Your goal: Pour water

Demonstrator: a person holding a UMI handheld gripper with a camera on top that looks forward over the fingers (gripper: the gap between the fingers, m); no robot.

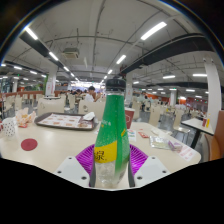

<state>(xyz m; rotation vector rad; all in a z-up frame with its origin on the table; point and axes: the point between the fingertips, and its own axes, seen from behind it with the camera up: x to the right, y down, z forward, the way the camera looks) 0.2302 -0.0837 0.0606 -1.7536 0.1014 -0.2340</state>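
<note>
A clear plastic bottle [111, 130] with a green label and a dark green cap stands upright between my fingers, lifted above the white round table [60, 150]. My gripper [111, 165] is shut on the bottle, with the purple pads [84, 157] pressing its lower body on both sides. A white cup [9, 127] stands at the far left of the table, well to the left of the bottle. A red round coaster [29, 144] lies on the table between the cup and my fingers.
A tray [65, 121] with small items lies at the back of the table. A person [92, 100] sits beyond it in a large hall with more tables, chairs and ceiling lights.
</note>
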